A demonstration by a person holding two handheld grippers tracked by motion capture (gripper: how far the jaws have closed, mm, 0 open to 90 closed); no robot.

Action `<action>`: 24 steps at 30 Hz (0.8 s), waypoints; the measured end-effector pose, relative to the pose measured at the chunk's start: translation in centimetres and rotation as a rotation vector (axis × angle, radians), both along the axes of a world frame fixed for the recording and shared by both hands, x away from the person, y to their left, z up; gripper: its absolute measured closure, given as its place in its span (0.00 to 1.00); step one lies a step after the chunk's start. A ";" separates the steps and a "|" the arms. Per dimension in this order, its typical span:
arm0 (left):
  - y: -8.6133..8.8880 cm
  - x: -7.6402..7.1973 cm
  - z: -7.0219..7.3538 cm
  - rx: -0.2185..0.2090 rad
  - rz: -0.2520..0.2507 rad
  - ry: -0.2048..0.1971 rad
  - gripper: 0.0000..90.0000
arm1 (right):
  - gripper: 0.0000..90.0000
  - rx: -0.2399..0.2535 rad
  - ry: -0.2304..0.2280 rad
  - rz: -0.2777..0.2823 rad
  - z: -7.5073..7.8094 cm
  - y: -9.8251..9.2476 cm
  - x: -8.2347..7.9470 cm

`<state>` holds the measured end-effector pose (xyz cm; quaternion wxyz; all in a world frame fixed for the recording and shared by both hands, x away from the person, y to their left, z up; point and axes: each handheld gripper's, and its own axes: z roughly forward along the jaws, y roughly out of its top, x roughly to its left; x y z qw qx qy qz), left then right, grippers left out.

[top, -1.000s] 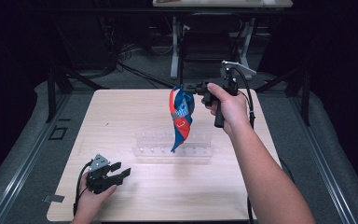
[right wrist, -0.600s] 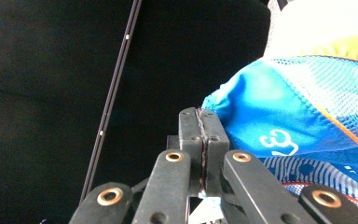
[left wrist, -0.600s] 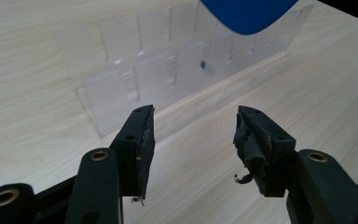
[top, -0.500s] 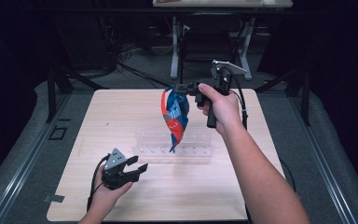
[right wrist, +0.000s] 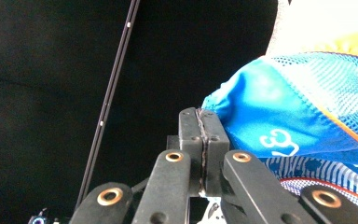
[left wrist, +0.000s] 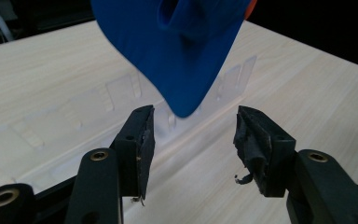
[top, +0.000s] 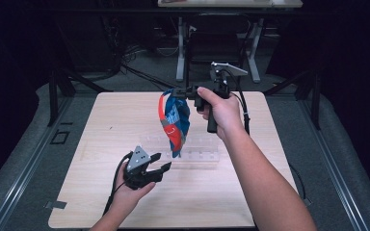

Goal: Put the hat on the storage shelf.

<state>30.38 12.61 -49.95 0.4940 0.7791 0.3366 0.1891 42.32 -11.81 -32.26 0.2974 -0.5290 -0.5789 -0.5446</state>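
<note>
A blue garment (top: 173, 120) with orange trim and white print hangs in the air above the middle of the table. My right gripper (top: 182, 91) is shut on its top edge, and in the right gripper view the jaws (right wrist: 200, 126) are pressed together with the blue cloth (right wrist: 298, 121) bunched at their right. My left gripper (top: 161, 162) is open, low over the table just below and left of the garment's hanging tip. In the left gripper view the blue tip (left wrist: 182, 51) dangles just beyond and above the gap between the open jaws (left wrist: 193, 135).
A clear plastic rack (top: 200, 156) lies on the light wooden table (top: 101, 120), directly under the garment and just past my left gripper; its slots (left wrist: 112, 93) show faintly. Dark floor, table legs and cables surround the table.
My left gripper has moved right and forward to the garment's lower tip. My right gripper has carried the hanging garment a little to the left.
</note>
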 end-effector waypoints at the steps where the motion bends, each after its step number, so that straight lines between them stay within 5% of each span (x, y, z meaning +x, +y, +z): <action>1: -0.3 0.1 0.2 -0.006 0.002 -0.007 0.55 | 1.00 -0.001 -0.001 0.002 0.0 0.0 0.0; 7: -1.7 0.8 0.8 -0.001 0.013 -0.020 0.65 | 1.00 -0.002 -0.001 -0.003 0.0 -0.1 0.1; 15: -2.8 1.1 0.8 0.052 -0.007 -0.024 0.92 | 1.00 0.007 0.000 -0.010 -0.1 -0.5 0.1; 18: -3.0 0.8 0.8 0.112 0.006 -0.080 0.98 | 1.00 0.004 -0.003 -0.007 -0.2 -0.5 0.0; 24: -3.2 0.6 0.6 0.147 0.020 -0.090 0.98 | 1.00 0.000 0.000 0.004 -0.3 -0.3 -0.1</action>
